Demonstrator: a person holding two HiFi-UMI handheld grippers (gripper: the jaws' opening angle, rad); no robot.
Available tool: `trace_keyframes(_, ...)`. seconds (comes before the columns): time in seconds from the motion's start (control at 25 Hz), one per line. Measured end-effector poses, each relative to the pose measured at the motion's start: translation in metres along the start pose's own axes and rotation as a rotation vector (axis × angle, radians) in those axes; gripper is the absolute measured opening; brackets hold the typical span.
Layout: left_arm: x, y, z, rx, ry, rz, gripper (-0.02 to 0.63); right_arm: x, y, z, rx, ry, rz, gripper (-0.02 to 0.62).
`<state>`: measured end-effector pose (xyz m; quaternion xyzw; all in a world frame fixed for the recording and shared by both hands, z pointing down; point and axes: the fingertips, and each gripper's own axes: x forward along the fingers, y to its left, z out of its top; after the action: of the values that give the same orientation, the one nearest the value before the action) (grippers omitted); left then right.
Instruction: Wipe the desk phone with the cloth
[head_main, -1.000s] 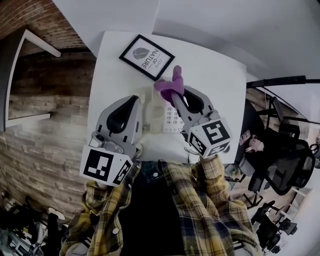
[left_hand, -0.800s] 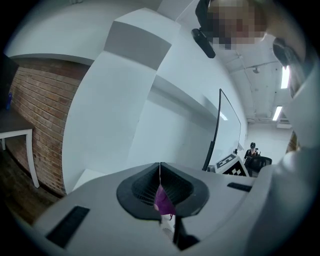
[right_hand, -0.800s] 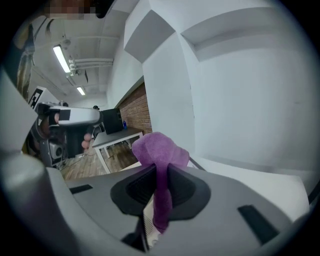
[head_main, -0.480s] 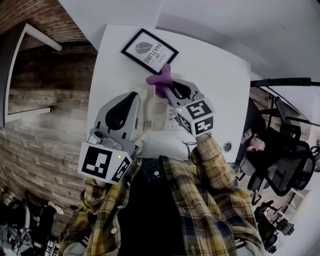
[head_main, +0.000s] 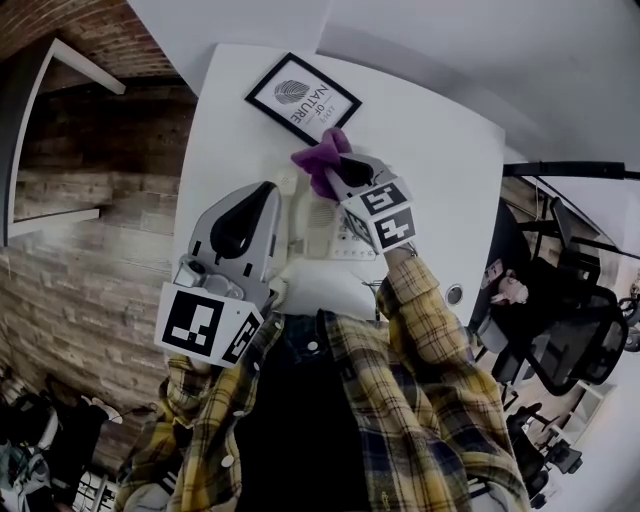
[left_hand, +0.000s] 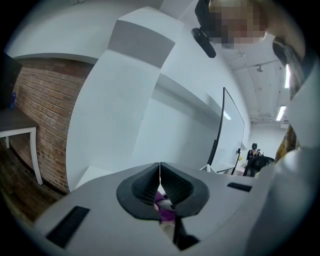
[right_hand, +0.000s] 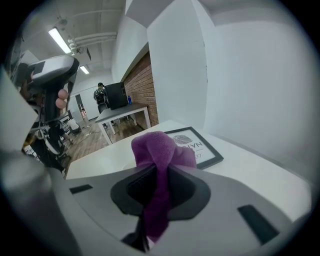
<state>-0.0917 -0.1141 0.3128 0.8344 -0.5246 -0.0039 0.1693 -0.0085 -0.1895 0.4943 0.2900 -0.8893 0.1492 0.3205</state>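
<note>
Here, a white bench (head_main: 430, 150) is seen from above in the head view, with a brick wall (head_main: 80, 260) along its left side. A white desk phone (head_main: 318, 222) is set on the bench near the edge closest to the person, and its keypad is partly covered by the right gripper (head_main: 335, 172). A black-framed picture (head_main: 303, 98) is laid flat on the bench beyond the phone and apart from it. The left gripper (head_main: 266, 190) is held just beside the phone's left edge, as seen from above. In the left gripper view its jaws are seen pressed together at the tips, with nothing gripped between them. The right gripper is held over the far end of the phone, pointing toward the framed picture. Its jaws are clenched on a purple cloth (head_main: 318, 160), which is bunched up beyond the jaw tips. In the right gripper view the cloth is seen trailing back down through the gap between the jaws. The cloth is thus placed over the phone's far end, between the keypad and the framed picture. Whether the cloth is touching the phone cannot be told from these views.
</note>
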Motion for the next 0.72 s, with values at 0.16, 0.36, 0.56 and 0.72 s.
trace_keyframes(0.16, 0.001, 0.000, 0.001, -0.002, -0.004, -0.002, 0.015, 0.003, -0.001, -0.005, 0.049, 0.044, 0.033, 0.061)
trace_keyframes(0.36, -0.001, 0.001, 0.002, -0.003, -0.010, 0.000, 0.015, 0.005, 0.000, -0.006, 0.064, 0.067, 0.042, 0.061)
trace_keyframes(0.56, -0.005, 0.001, 0.003, -0.001, -0.017, 0.001, 0.015, 0.003, 0.006, -0.012, 0.083, 0.099, 0.043, 0.061)
trace_keyframes(0.72, -0.008, 0.001, 0.003, -0.001, -0.022, 0.003, 0.015, 0.000, 0.015, -0.020, 0.108, 0.110, 0.065, 0.061)
